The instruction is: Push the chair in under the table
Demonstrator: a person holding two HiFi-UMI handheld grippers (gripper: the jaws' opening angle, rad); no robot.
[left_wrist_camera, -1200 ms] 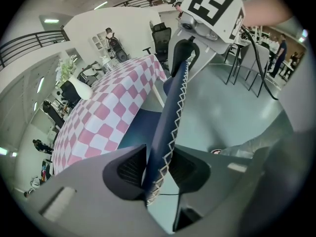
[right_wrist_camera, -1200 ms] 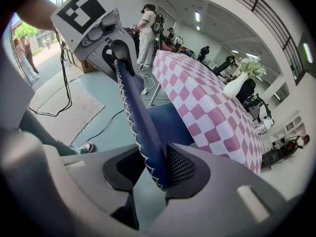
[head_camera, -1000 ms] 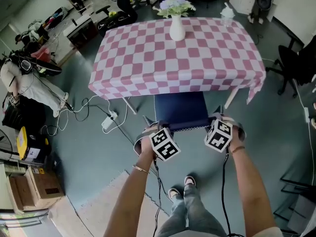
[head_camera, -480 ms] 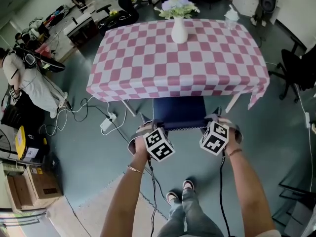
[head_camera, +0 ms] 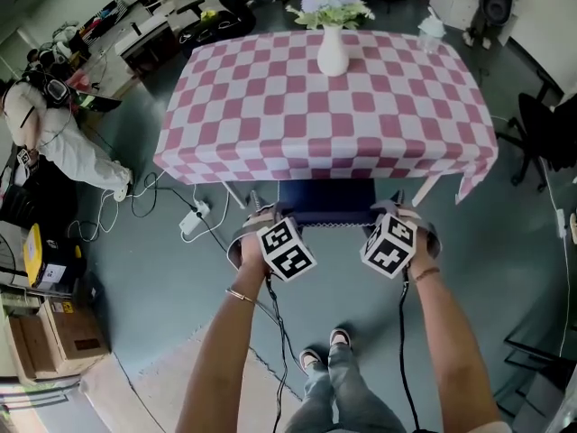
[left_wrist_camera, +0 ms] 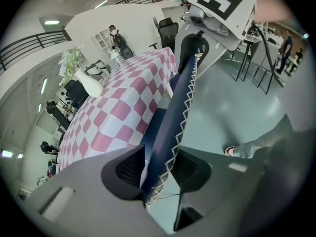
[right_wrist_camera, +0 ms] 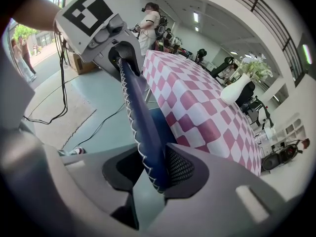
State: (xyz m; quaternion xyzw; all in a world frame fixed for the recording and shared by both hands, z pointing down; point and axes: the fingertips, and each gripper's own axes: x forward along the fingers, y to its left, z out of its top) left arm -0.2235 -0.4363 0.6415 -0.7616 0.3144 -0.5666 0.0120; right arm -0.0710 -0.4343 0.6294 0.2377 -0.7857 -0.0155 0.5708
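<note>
Now the chair (head_camera: 326,202) sits mostly under the checked bench (head_camera: 270,106). Left tongs (head_camera: 256,211) and right tongs (head_camera: 394,209) each pinch its top rail, the left pair having just eased wider.

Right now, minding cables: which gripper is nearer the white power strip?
Left: left gripper, near the strip, jaws just opening round the dark blue chair back; right gripper at its far end.

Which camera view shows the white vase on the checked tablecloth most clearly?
The head view: the white vase stands whole near the far edge of the checked tablecloth, its flowers clear. The right gripper view shows the vase smaller and tilted; the left gripper view shows it small and washed out.
</note>
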